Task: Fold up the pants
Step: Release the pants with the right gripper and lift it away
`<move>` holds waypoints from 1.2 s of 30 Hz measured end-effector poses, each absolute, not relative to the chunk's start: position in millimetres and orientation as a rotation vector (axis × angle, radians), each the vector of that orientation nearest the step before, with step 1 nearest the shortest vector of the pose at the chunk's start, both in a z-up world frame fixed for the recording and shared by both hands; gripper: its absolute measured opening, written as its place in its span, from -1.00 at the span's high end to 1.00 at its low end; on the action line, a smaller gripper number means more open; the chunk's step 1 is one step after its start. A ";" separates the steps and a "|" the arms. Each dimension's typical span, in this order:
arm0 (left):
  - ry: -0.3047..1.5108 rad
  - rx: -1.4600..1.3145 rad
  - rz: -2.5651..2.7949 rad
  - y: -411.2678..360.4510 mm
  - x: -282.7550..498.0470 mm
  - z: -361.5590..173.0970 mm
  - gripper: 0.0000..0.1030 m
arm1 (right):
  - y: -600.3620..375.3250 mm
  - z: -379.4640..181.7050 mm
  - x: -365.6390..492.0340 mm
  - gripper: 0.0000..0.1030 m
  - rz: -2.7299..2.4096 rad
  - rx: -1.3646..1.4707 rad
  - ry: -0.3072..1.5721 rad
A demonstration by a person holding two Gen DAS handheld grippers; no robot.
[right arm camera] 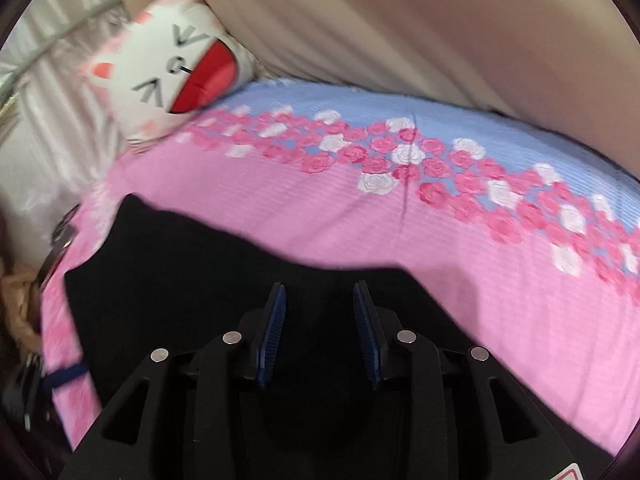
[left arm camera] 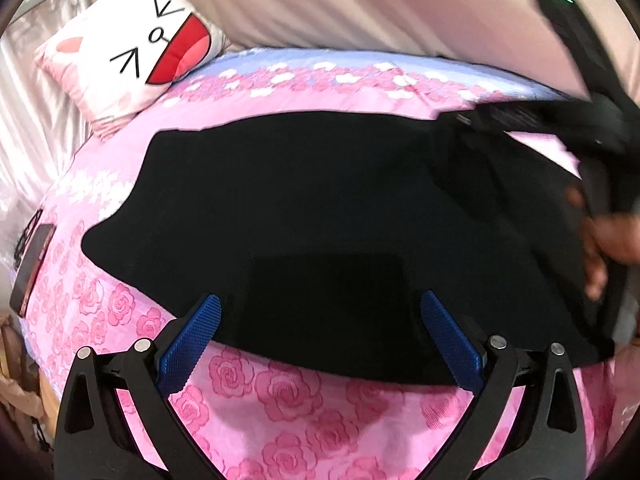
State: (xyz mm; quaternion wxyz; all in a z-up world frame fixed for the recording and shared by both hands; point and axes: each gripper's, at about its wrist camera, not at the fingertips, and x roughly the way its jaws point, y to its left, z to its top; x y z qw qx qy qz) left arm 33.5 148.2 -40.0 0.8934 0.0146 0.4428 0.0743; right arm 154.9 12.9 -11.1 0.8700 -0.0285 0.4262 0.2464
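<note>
Black pants [left arm camera: 312, 208] lie spread across a pink rose-print bedspread [left arm camera: 280, 400]. My left gripper [left arm camera: 320, 320] is wide open, its blue pads [left arm camera: 192, 344] at the near edge of the pants. My right gripper [right arm camera: 320, 320] hovers over the pants [right arm camera: 192, 280] with its jaws partly open and nothing visibly held between them. The right gripper's body and the hand holding it show blurred in the left wrist view [left arm camera: 600, 160], above the right part of the pants.
A pink cat-face pillow [left arm camera: 132, 52] leans at the back left, also in the right wrist view [right arm camera: 172, 72]. A beige curtain [left arm camera: 360, 0] hangs behind the bed. A dark flat object [left arm camera: 30, 264] lies at the bed's left edge.
</note>
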 end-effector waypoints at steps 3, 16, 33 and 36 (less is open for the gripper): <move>0.916 0.040 0.138 142.9 30.5 -38.7 -0.91 | -32.0 -12.9 111.9 0.30 0.498 -0.050 0.884; 0.924 0.124 -0.049 35.3 31.7 -37.2 -0.91 | -395.2 -16.5 -66.0 0.18 -0.269 0.169 0.801; 0.954 0.268 -0.123 -73.3 30.9 -45.4 -0.91 | -546.9 -13.0 -140.2 0.07 -0.379 0.389 0.707; 0.959 0.285 -0.129 -80.8 33.8 -48.0 -0.91 | -537.0 -15.1 -140.5 0.07 -0.337 0.383 0.722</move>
